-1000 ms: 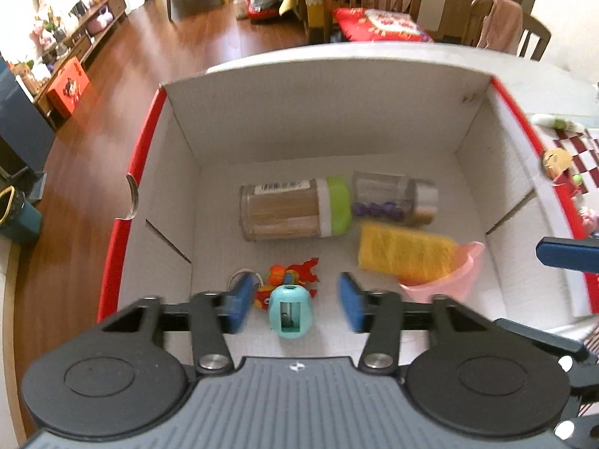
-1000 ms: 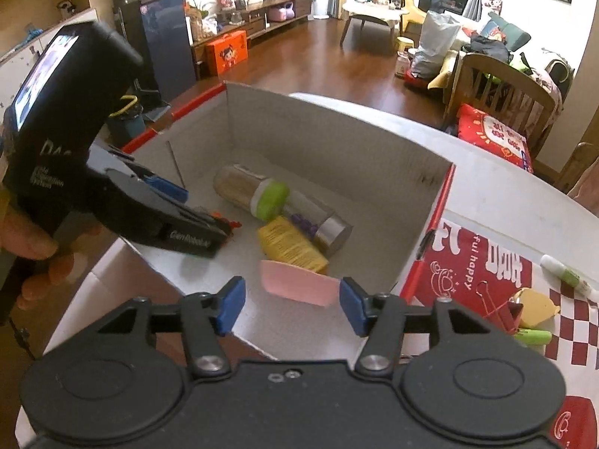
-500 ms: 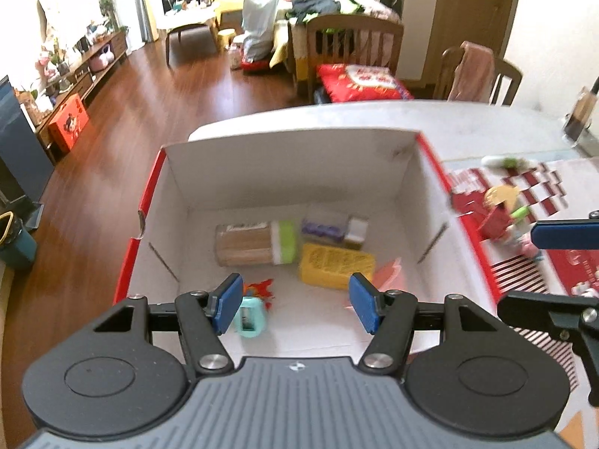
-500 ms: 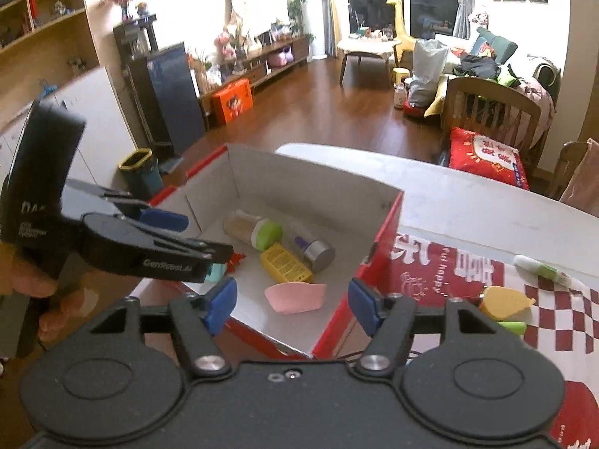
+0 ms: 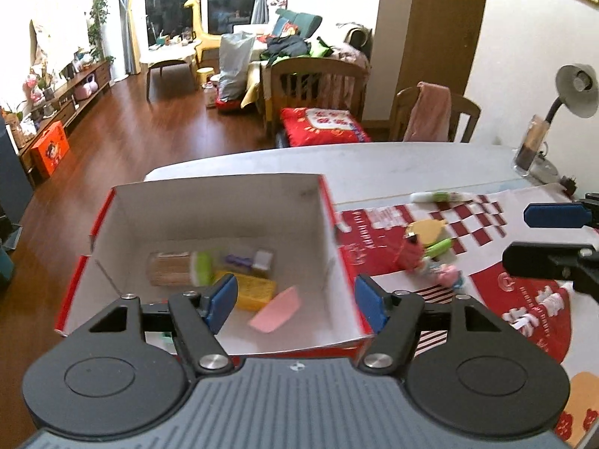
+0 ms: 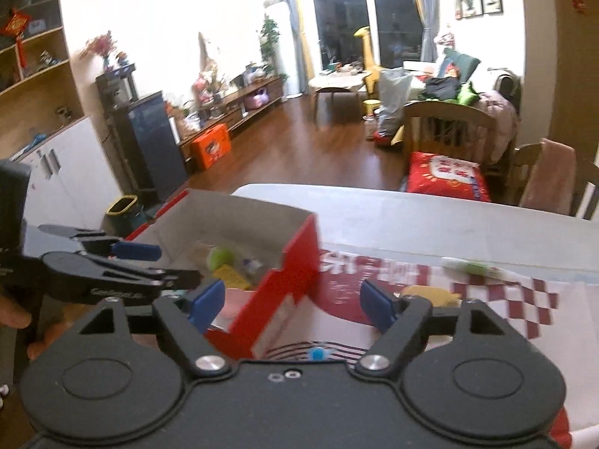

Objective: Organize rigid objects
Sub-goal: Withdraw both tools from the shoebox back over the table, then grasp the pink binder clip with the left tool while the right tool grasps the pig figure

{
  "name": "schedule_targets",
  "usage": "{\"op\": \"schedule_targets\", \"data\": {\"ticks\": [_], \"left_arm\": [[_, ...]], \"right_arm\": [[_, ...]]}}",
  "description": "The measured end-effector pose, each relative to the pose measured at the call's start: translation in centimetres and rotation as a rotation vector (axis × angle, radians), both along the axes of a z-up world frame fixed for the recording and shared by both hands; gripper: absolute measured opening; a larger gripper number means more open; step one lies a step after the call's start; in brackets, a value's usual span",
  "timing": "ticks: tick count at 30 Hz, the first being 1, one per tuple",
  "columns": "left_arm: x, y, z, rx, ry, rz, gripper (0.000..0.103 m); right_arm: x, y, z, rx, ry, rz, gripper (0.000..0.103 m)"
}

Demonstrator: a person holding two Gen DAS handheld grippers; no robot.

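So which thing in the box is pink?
The flat pink scoop, lying nearest the front of the box. The block beside it is yellow, and the jar behind has a green lid.

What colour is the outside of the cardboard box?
Red; the box shows it best in the right wrist view.

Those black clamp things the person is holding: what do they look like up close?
Each is black plastic. The left gripper and right gripper both carry two blue pads on angular black arms, pinned by silver screws above two round black discs. The left one has a grey ribbed body; seen side-on, it bears pale lettering.
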State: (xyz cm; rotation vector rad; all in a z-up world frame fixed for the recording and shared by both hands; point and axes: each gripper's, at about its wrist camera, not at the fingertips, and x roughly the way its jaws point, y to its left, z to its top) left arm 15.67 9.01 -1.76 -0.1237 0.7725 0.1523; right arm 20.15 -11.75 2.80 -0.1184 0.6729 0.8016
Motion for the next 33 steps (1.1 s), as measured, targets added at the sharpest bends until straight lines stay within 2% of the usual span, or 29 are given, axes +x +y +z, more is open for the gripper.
{"op": "schedule_targets", "data": {"ticks": [4,7,12,20,25,33], "left_arm": [[0.3,-2.3,-0.1,-0.004,-0.014,-0.012,0.069],[0.4,-4.3,-0.4,0.011,-0.028,-0.02,0.079],[1.1,-7.0,-1.2,-0.011,-0.051,-0.036,0.08],[2.7,-10.6,-2.3,-0.009,-0.114,0.002,0.085],[4.9,-12.5,-3.5,-0.01,-0.104,0.0,0.086],[8.9,-13.7,-5.8,-0.012,-0.065,0.042,0.086]], "right_arm": [[1.1,-3.3,-0.4,0.009,0.008,-0.047,0.087],[1.6,-5.4,-0.9,0.012,0.011,-0.068,0.092],[2.1,-8.1,-1.5,0.016,-0.005,-0.08,0.103],[4.1,-11.5,-2.6,0.002,-0.022,-0.09,0.103],[4.9,-12.1,-4.2,-0.064,-0.039,-0.034,0.103],[6.2,-10.1,-8.0,-0.158,-0.063,0.081,0.103]]}}
